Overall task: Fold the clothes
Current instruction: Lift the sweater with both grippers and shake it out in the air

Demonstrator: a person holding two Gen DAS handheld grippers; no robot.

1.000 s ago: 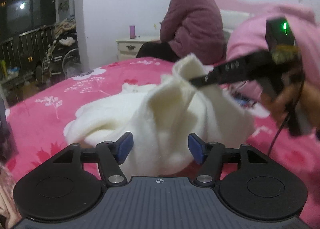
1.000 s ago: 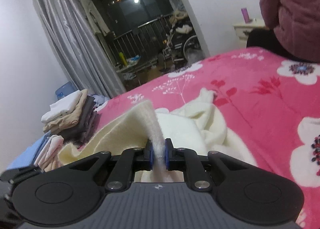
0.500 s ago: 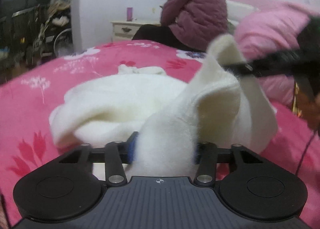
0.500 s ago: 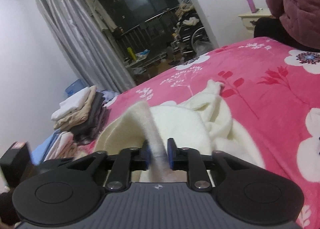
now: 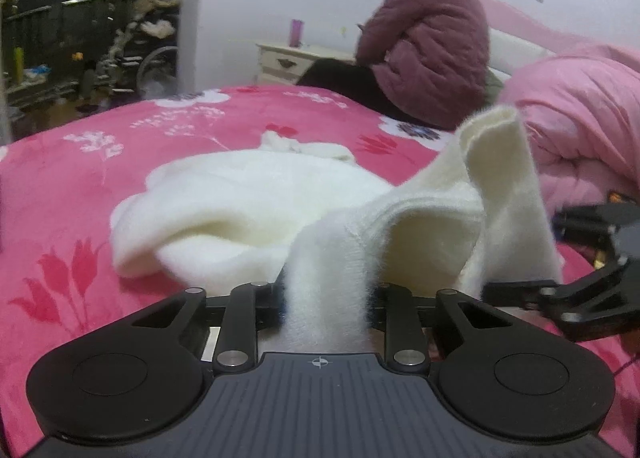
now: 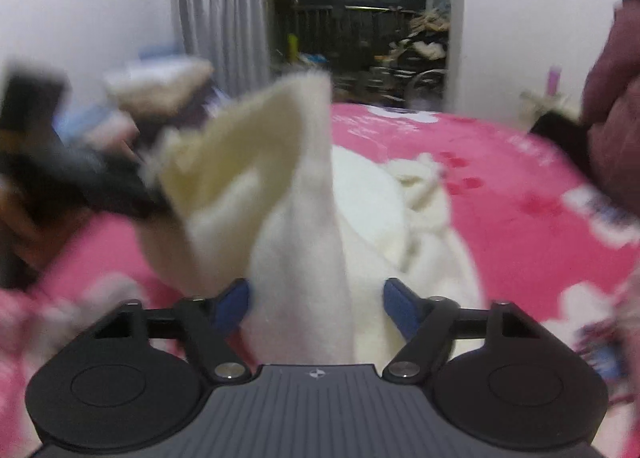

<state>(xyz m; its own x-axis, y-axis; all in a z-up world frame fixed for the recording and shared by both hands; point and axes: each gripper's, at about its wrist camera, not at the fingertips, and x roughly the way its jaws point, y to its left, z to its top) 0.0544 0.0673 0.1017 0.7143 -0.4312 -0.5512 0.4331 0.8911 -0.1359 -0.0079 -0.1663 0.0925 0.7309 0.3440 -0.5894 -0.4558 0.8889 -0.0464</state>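
A cream fleece garment (image 5: 248,210) lies crumpled on the pink floral bed (image 5: 72,186). My left gripper (image 5: 326,298) is shut on a thick fold of it near its front edge, and the cloth rises to a peak at the right. My right gripper (image 6: 316,306) is open, its blue pads (image 6: 232,304) spread wide, with a raised strip of the garment (image 6: 296,218) standing between them. The right gripper shows at the right edge of the left wrist view (image 5: 592,282). The right wrist view is blurred.
A person in a maroon jacket (image 5: 428,42) sits on the far side of the bed. A pink quilt (image 5: 580,114) is bunched at the right. Folded clothes (image 6: 160,90) are stacked at the bed's left end. A white nightstand (image 5: 292,62) stands by the wall.
My left gripper has moved in and shut on a fold of the garment. My right gripper has opened, letting go of the strip it held, and has swung round.
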